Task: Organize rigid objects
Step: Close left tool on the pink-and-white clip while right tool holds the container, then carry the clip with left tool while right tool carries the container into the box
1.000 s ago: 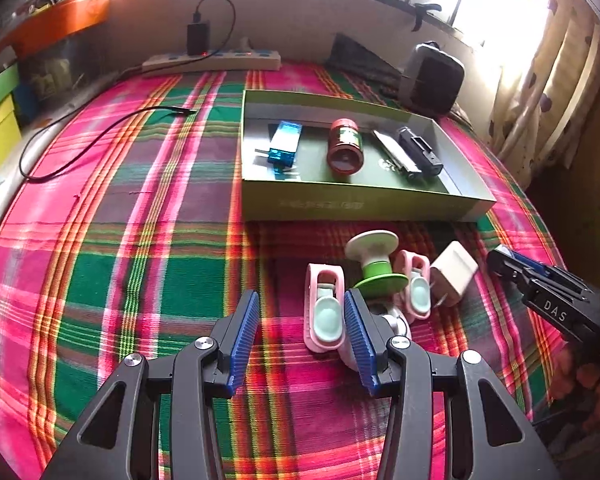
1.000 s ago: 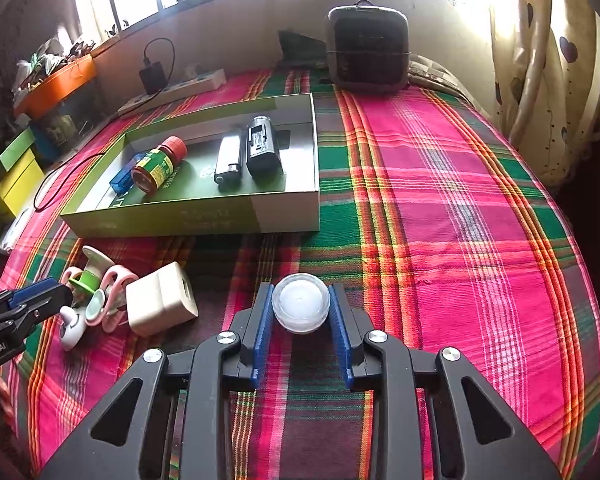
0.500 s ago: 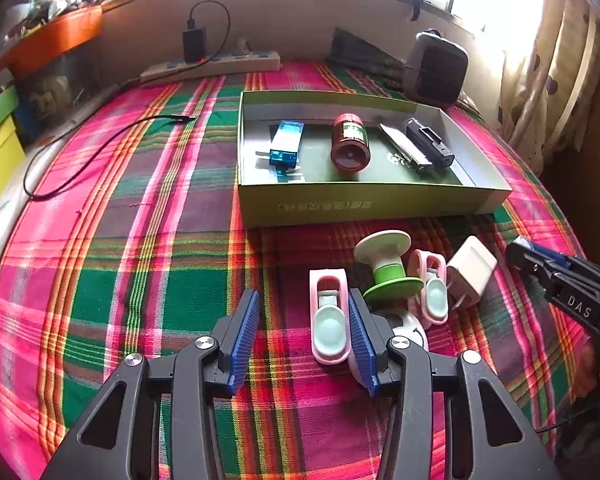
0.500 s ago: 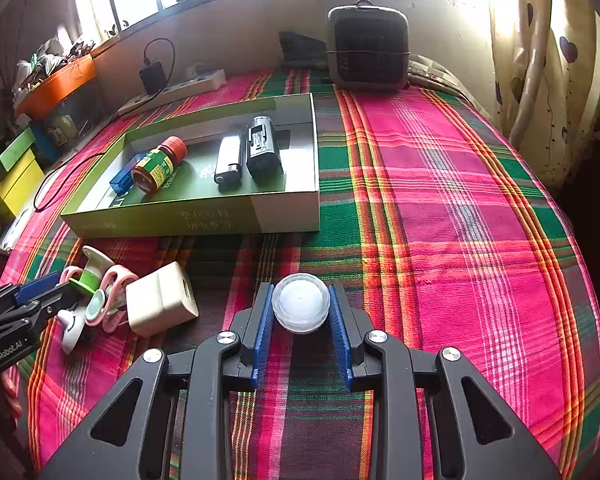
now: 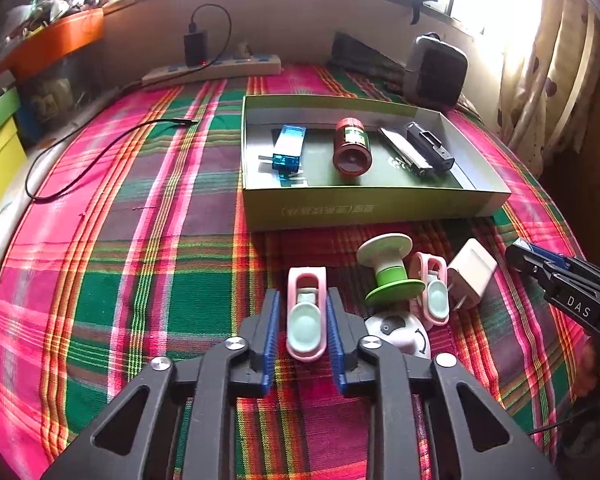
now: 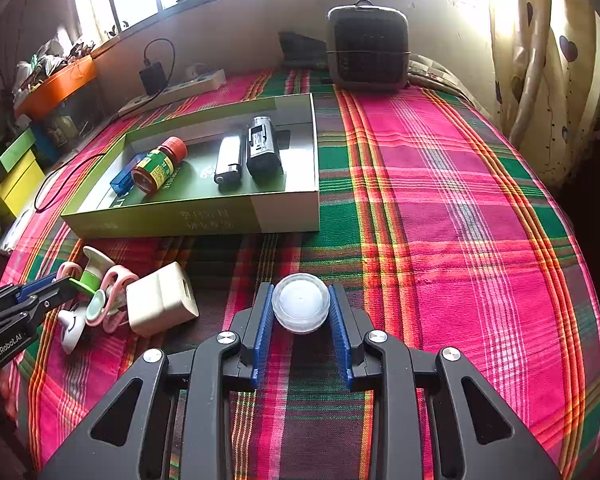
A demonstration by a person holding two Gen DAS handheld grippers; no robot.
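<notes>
A pink clip with a mint pad (image 5: 306,320) lies on the plaid cloth between the blue pads of my left gripper (image 5: 303,296), whose jaws are closing and press its sides. Right of it lie a green-and-white spool (image 5: 388,272), a second pink clip (image 5: 434,288), a white charger (image 5: 472,270) and a small white round piece (image 5: 400,332). My right gripper (image 6: 300,292) is shut on a clear round container (image 6: 300,302). Behind them, the green box (image 5: 360,210) holds a blue stick (image 5: 287,148), a brown bottle (image 5: 352,148), a silver lighter (image 5: 404,152) and a black device (image 5: 428,146).
A power strip (image 5: 220,70) with a plugged charger sits by the back wall, and a black cable (image 5: 80,160) trails over the cloth at left. A grey heater (image 6: 366,48) stands at the back right. Curtains hang at right; yellow and orange bins are at far left.
The left gripper's jaws have come together from wide apart onto the pink clip, which now sits between the pads. The right gripper holds the round container unchanged.
</notes>
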